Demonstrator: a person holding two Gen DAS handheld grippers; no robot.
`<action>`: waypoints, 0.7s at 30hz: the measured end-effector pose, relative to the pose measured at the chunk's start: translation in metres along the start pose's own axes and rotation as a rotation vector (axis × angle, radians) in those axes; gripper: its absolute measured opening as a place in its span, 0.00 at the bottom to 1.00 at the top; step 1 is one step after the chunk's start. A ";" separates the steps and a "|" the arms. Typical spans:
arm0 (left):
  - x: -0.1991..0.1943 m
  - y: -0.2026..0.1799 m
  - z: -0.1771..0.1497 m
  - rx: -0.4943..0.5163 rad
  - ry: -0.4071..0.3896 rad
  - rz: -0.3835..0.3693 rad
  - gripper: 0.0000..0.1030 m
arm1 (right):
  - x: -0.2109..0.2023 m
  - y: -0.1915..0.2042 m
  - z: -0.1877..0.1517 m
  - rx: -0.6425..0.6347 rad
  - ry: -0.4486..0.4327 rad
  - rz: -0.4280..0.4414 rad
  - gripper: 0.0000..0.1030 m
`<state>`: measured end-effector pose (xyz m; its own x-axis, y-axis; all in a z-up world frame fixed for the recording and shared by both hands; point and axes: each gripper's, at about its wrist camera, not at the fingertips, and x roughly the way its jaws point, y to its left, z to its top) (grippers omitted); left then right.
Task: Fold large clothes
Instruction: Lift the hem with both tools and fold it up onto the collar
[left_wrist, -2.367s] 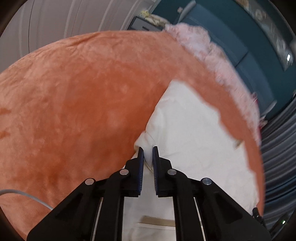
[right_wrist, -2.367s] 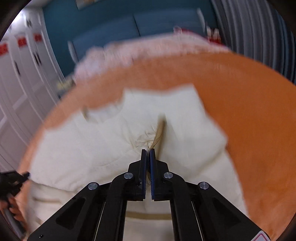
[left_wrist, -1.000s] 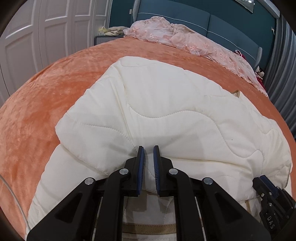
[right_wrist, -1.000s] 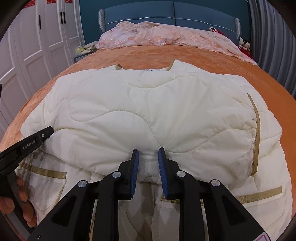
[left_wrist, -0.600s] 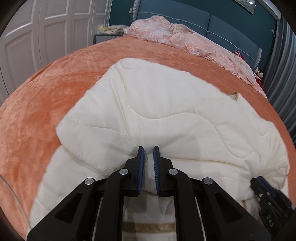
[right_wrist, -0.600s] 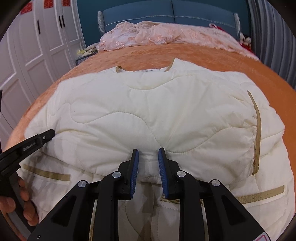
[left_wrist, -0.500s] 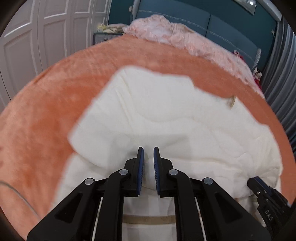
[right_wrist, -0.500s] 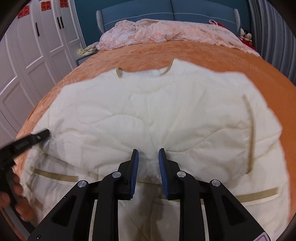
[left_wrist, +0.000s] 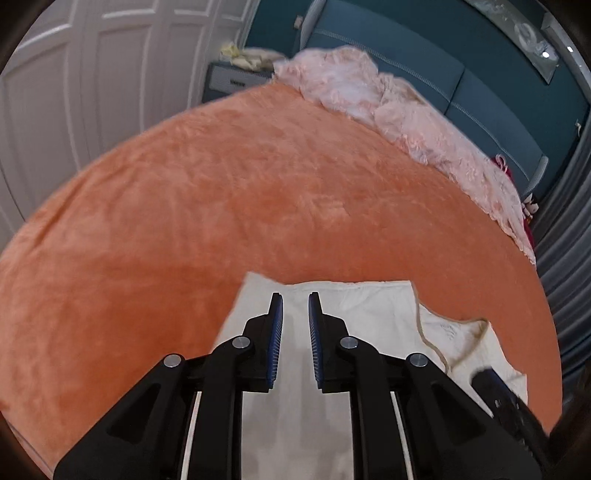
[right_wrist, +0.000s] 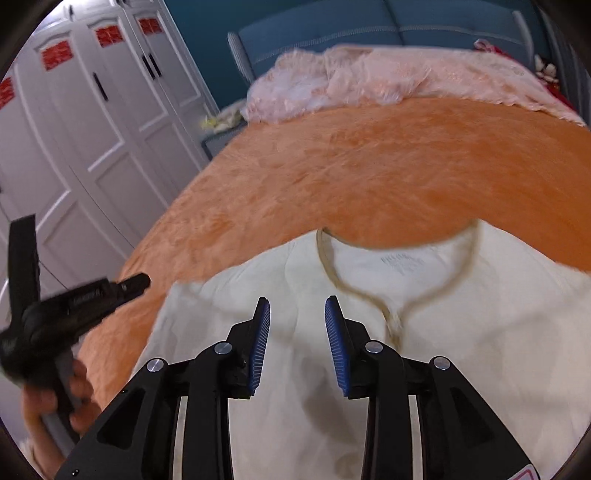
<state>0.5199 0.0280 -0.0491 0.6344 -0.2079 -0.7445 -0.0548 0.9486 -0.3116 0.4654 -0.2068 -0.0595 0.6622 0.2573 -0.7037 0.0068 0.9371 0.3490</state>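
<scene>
A cream quilted jacket (right_wrist: 480, 332) with tan collar trim (right_wrist: 369, 295) lies on the orange bedspread (right_wrist: 369, 166). It also shows in the left wrist view (left_wrist: 369, 306). My right gripper (right_wrist: 297, 306) is open and empty, held above the jacket just left of the collar. My left gripper (left_wrist: 295, 299) is slightly open and empty above the jacket's left shoulder corner. The left gripper also shows in the right wrist view (right_wrist: 88, 295), in a hand at the bed's left side.
A pink lace cover (left_wrist: 406, 122) lies bunched at the head of the bed against a blue headboard (right_wrist: 369, 29). White wardrobe doors (right_wrist: 74, 147) stand along the left. Grey curtains (left_wrist: 565, 258) hang at the right. A nightstand (left_wrist: 232, 79) sits by the headboard.
Both grippers have let go of the folded jacket edge and lifted away toward the collar end. The right jaws have opened wider. The views now look across the bed.
</scene>
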 end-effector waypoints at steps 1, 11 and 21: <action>0.015 -0.001 0.001 -0.008 0.020 -0.001 0.12 | 0.018 0.000 0.008 -0.004 0.027 -0.003 0.30; 0.077 0.008 -0.028 0.017 0.017 0.033 0.09 | 0.109 0.000 0.012 -0.057 0.140 -0.010 0.14; 0.081 0.006 -0.032 0.040 -0.015 0.046 0.09 | 0.091 -0.047 0.008 0.135 0.042 -0.083 0.00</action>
<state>0.5462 0.0096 -0.1303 0.6432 -0.1605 -0.7487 -0.0534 0.9660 -0.2530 0.5317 -0.2295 -0.1350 0.6233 0.1924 -0.7579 0.1629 0.9160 0.3665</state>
